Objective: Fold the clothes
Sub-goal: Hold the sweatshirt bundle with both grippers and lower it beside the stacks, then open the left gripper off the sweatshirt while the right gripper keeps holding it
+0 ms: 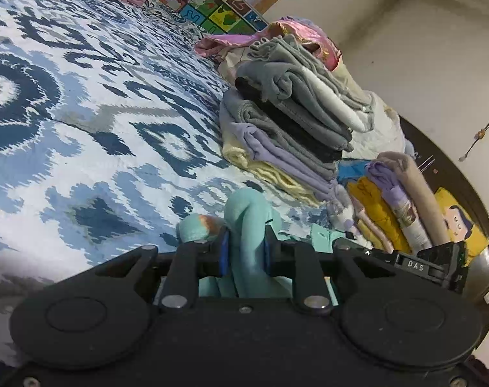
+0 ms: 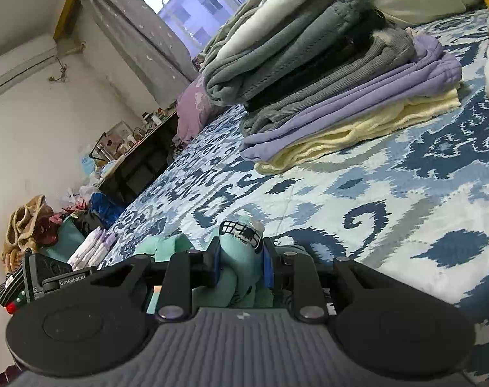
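A: How do the two claws stand?

B: The left claw is low over the bed, almost level with the cover. Its two blue-padded fingers are clamped on a bunched fold of the mint-green garment. The right claw is also low and near the bed surface, and it is tilted, so the room leans in its view. Its fingers are closed on another fold of the same garment, at a part with a black and white grid print.

A: Where is the garment, and how does it lie?

B: It lies on the blue and white patterned bed cover, at the near edge, under both claws. In the left wrist view the gripped fold stands like a thick roll, and its long axis runs forward along the fingers. How the whole garment is oriented, one cannot tell, because it is crumpled and mostly hidden by the claws.

A: What is beyond it?

B: A stack of folded clothes rests on the bed, well apart from the garment: pale yellow at the bottom, then lilac, then grey and black layers. A second pile is just beside it.
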Tool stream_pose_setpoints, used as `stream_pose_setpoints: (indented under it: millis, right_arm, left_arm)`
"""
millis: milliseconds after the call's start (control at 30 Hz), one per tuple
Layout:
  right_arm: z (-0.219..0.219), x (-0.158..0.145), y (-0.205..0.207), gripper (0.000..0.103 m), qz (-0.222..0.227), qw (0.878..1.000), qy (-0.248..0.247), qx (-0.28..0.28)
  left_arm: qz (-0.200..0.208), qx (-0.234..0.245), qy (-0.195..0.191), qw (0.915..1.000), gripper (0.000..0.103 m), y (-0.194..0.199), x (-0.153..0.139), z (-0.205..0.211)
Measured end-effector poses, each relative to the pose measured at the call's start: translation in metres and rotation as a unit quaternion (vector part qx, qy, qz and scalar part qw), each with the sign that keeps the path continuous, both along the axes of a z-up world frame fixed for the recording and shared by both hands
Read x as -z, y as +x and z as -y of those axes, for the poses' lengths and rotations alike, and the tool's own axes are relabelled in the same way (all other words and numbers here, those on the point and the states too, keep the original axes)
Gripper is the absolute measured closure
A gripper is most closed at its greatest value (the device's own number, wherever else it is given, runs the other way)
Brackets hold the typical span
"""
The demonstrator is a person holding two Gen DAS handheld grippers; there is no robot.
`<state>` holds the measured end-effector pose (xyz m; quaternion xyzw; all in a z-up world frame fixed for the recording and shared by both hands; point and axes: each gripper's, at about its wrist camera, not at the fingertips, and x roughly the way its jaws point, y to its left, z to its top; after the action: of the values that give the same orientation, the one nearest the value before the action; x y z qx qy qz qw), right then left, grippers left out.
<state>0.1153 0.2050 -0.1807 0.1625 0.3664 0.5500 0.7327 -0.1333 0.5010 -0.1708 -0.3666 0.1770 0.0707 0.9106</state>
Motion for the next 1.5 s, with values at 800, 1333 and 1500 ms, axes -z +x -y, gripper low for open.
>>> stream_pose_setpoints:
  millis: [800,1333,1500]
  right_arm:
    - [0.046,-0.017,-0.080,0.089,0.037,0.999,0.013,-0.014]
    - [0.050,-0.011,-0.079,0.055,0.024,0.999,-0.027,0.038]
    - [0.055,-0.023,-0.102,0.046,0.091,0.994,-0.042,0.038]
  left_arm:
    - [0.013,-0.013,0.049,0.9986,0.084,-0.046,-0.034,0.068]
    - [-0.044,-0.045,0.094,0.9935,0.060,-0.042,-0.032,0.064]
    - [-0.035,-0.014,0.167,0.9853,0.060,-0.033,-0.069,0.086]
